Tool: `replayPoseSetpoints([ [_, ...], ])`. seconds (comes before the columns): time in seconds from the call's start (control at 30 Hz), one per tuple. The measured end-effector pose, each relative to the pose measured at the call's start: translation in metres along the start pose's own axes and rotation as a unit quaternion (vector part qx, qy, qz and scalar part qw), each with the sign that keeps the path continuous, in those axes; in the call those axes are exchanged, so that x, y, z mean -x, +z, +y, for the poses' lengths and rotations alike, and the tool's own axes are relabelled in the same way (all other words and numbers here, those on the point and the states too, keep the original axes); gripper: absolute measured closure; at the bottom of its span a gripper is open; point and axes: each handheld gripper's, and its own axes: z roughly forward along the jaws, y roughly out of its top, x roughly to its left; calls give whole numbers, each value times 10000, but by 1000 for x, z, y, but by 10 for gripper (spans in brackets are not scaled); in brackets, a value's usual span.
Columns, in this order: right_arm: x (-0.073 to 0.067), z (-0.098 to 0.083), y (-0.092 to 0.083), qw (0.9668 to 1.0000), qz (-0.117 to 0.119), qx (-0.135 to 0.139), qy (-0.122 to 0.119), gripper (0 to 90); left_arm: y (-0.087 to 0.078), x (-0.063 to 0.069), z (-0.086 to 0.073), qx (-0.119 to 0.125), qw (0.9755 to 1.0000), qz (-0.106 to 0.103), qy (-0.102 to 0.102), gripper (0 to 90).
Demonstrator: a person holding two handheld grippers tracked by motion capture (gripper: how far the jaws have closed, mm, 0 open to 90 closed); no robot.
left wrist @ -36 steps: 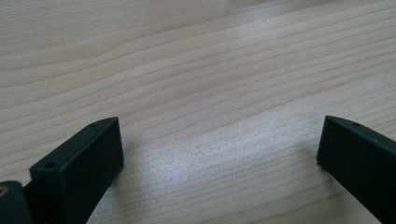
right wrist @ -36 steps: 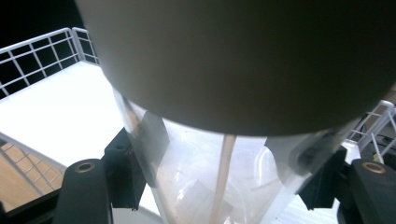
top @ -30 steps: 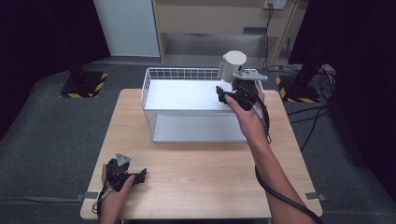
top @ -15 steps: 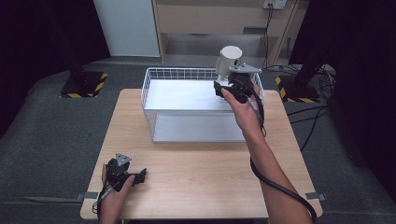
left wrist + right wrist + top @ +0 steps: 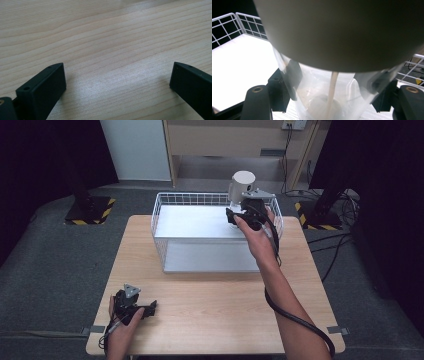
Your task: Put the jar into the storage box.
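A: Where's the jar (image 5: 241,184) now?

B: Up in the right gripper (image 5: 239,216), held over the far right part of the wire basket (image 5: 161,227), above its white floor. In the right gripper view the jaws press on the clear wall from both sides, low under the wide beige lid (image 5: 342,30).

A: Anything inside?

B: A pale stick (image 5: 331,93) leans in there, with something whitish at the bottom. I can't tell what it is.

A: And the other one?

B: The left gripper (image 5: 134,308) rests on the table (image 5: 215,305) at the near left corner, jaws wide apart, nothing between them, just bare wood in its own view.

A: So the step, as I read it, is setting the jar down into the basket?

B: That's my guess. To do it well, keep it upright so the stick doesn't shift. Lower it straight, well clear of the right rim; the wire there is close to the hand. Let the base sit flat on the floor before easing the jaws.

A: Risk?

B: The clear wall looks thin and slick, and the lid makes it top-heavy. Opening early could tip it. Open slowly, then lift the gripper straight up so neither jaw catches the lid.
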Motion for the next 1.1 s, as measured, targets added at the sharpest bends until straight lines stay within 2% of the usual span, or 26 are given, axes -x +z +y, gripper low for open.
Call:
replayPoseSetpoints([
  [0.43,-5,2,7,10000,36,-3,8,313,0,0,0,0,10000,-1,1,0],
  [1.1,-3,-2,13,9999,21,-17,109,313,0,0,0,0,10000,-2,5,0],
])
